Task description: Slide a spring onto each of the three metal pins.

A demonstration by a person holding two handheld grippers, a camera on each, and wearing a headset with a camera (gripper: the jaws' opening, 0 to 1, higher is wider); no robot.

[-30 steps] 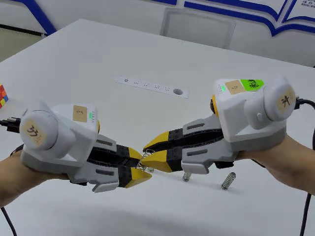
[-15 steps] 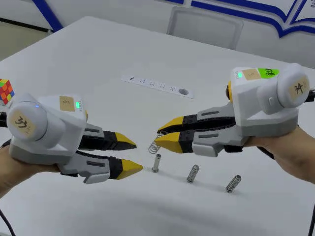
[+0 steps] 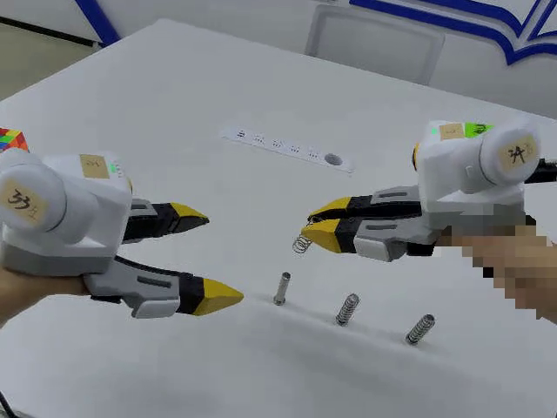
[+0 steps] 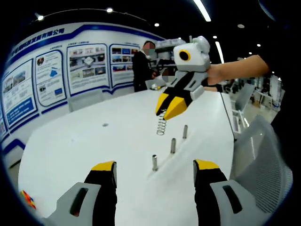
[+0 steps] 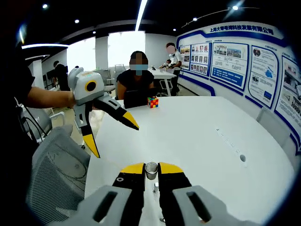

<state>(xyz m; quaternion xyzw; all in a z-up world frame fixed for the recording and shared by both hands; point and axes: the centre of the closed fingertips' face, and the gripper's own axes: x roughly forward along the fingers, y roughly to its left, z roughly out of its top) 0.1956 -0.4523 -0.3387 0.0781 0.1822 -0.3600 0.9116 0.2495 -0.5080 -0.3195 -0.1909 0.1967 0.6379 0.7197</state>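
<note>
Status: about two of three done, going by what's on the table [image 3: 157,96]. Three pins stand in a row on the near side. The middle pin [image 3: 347,309] and right pin [image 3: 419,329] each carry a spring, and the left pin [image 3: 281,288] is bare. The third spring [image 3: 301,245] is off the table, pinched at one end by the right gripper [image 3: 312,225]. Its fingers [image 3: 329,235] are clenched on it and the coil hangs below the tips. It sits above the bare pin, a bit to the right and far side, not touching and not lined up yet. The right gripper view shows the spring end-on between the yellow tips, with what looks like a pin top just below. The left gripper [image 3: 209,255] is left of the bare pin, its fingers released and wide apart, holding nothing. In the left gripper view the pin sits between them. What's left, my read: get the coil's bore over the pin top, lower it, let go. The risk is the spring hanging off-axis, since it's held at one end only. The power strip [image 3: 287,148] and colour cube [image 3: 10,138] are farther back, well apart from the work.
</note>
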